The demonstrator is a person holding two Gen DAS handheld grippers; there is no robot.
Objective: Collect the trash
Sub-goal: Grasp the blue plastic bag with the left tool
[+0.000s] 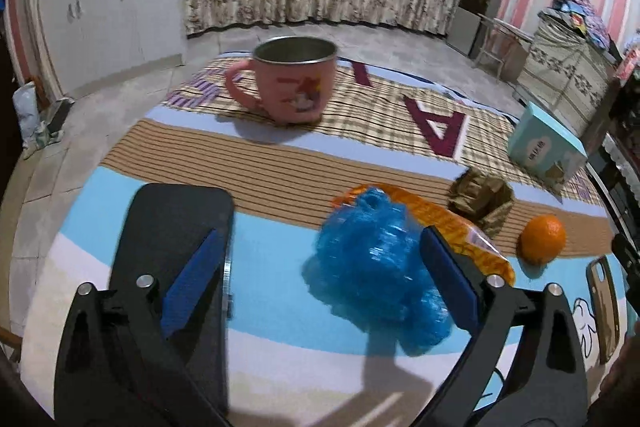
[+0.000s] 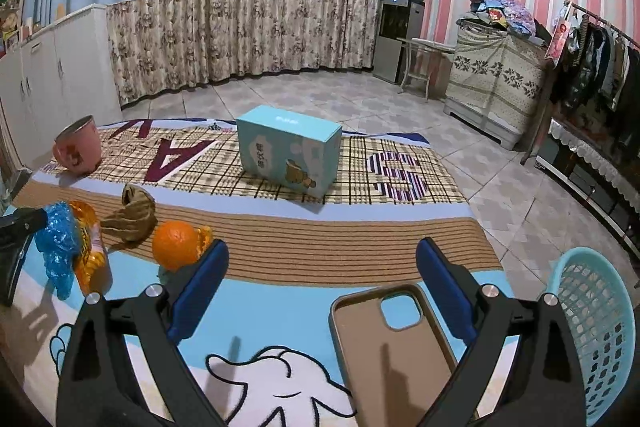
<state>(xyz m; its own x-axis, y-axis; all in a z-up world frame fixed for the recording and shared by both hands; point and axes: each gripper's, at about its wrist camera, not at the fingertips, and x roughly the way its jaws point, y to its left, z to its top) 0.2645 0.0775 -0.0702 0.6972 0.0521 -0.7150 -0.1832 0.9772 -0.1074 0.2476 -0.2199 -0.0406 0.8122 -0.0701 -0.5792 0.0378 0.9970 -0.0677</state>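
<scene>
A crumpled blue plastic bag (image 1: 380, 267) lies on the cloth-covered table, between my open left gripper's (image 1: 324, 267) fingers, close against the right finger. An orange snack wrapper (image 1: 452, 223) lies just behind it. A crumpled brown paper (image 1: 480, 199) sits further back. The same bag (image 2: 56, 247), wrapper (image 2: 90, 255) and paper (image 2: 134, 219) show at the left of the right wrist view. My right gripper (image 2: 322, 267) is open and empty above the table, a tan phone case (image 2: 392, 347) below it. A light blue basket (image 2: 596, 331) stands at the table's right.
An orange (image 1: 542, 239) sits right of the trash; it shows with peel in the right wrist view (image 2: 176, 245). A pink mug (image 1: 288, 83) stands at the back. A light blue box (image 2: 288, 155) stands mid-table. A black phone (image 1: 176, 267) lies under my left finger.
</scene>
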